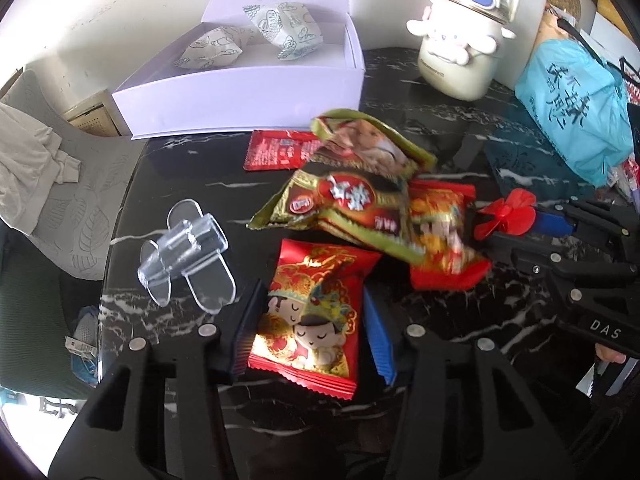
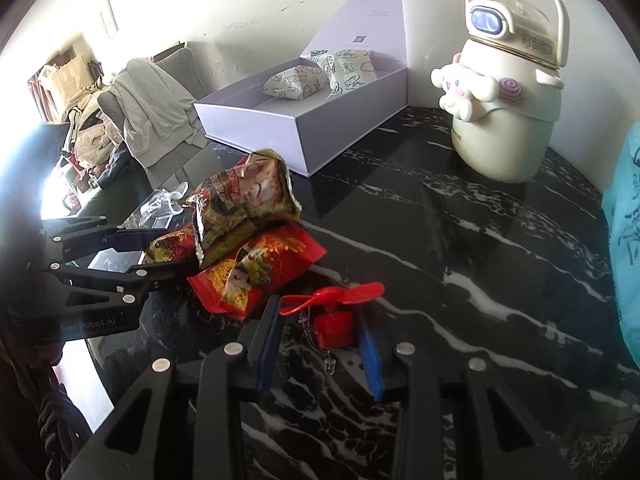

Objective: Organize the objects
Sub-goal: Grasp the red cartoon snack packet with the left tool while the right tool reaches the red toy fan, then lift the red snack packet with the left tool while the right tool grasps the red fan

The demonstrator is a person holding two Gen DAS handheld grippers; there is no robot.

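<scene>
A snack packet (image 1: 310, 316) sits between the left jaws, a packet pile (image 1: 360, 196) beyond; a small fan (image 2: 334, 312) sits between the right jaws.

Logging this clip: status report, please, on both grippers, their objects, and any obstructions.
Left gripper shut on red snack packet. Right gripper shut on red mini fan. Green snack bag overlaps another red packet; white box open, unobstructed.

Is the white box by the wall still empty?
No, the open white box already holds two pale patterned packets, lying side by side inside it.
</scene>
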